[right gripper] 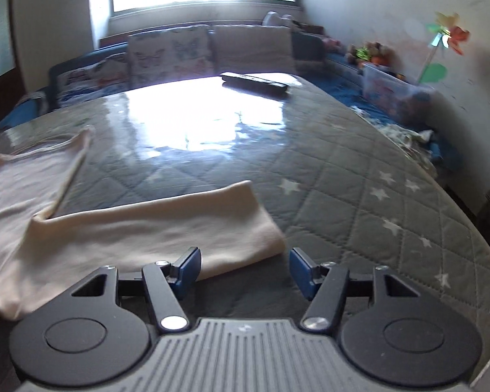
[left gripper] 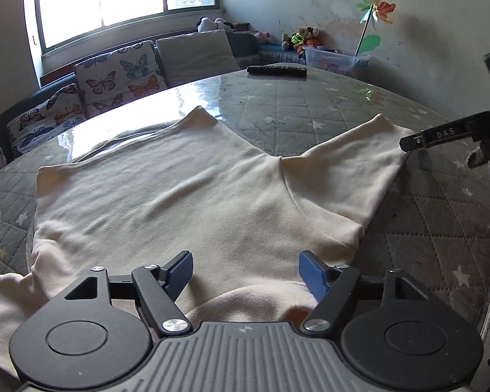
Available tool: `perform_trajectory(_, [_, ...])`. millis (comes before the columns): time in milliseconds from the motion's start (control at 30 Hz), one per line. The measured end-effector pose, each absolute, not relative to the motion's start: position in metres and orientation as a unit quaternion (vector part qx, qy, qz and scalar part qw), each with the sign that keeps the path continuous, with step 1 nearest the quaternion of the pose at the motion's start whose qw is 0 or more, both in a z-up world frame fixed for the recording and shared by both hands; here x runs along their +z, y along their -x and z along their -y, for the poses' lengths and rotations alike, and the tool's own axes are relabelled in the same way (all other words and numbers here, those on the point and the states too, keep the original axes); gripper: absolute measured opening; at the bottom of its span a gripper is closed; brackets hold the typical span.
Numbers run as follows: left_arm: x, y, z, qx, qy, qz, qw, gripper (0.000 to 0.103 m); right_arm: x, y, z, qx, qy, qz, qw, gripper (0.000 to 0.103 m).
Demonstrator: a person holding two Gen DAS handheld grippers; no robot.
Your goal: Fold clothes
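A cream long-sleeved top (left gripper: 179,196) lies spread on the quilted grey table cover (left gripper: 434,228). My left gripper (left gripper: 245,272) hovers over the top's near part, jaws apart, blue pads clear of the cloth. One sleeve (left gripper: 349,170) stretches to the right, and the other gripper's black finger (left gripper: 431,137) shows above its end. In the right wrist view that sleeve (right gripper: 166,232) lies flat, its end just ahead of my right gripper (right gripper: 245,269), which stands open with nothing between its pads. The top's body (right gripper: 23,189) is at the left.
A black remote (left gripper: 277,71) lies at the table's far edge. Behind it stand a bench with butterfly cushions (left gripper: 114,78), a clear plastic box (left gripper: 336,58), soft toys and a paper pinwheel (left gripper: 377,8). The table's right edge (right gripper: 447,189) curves away near the wall.
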State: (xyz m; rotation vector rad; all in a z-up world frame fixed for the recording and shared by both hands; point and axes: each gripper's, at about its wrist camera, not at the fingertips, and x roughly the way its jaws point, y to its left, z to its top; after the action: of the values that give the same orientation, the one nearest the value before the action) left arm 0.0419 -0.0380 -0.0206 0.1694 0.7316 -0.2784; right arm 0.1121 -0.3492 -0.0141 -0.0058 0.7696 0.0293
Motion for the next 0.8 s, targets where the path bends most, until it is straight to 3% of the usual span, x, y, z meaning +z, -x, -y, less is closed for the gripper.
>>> perform_trajectory(67, [-0.021, -0.042, 0.038, -0.134, -0.082, -0.357, 0.921, 0.077, -0.018, -0.116, 0.355, 0.007, -0.011, -0.375, 0.927, 0.057])
perform_trajectory(300, [-0.022, -0.042, 0.039, -0.130, -0.085, -0.357, 0.921, 0.080, -0.019, -0.115, 0.353, 0.006, -0.021, -0.364, 0.931, 0.025])
perform_trajectory(467, [-0.021, -0.042, 0.040, -0.128, -0.088, -0.358, 0.921, 0.081, -0.015, -0.114, 0.352, 0.005, -0.033, -0.362, 0.932, 0.011])
perform_trajectory(800, [-0.022, -0.042, 0.041, -0.127, -0.103, -0.354, 0.921, 0.085, -0.013, -0.118, 0.359, -0.004, -0.035, -0.358, 0.933, 0.008])
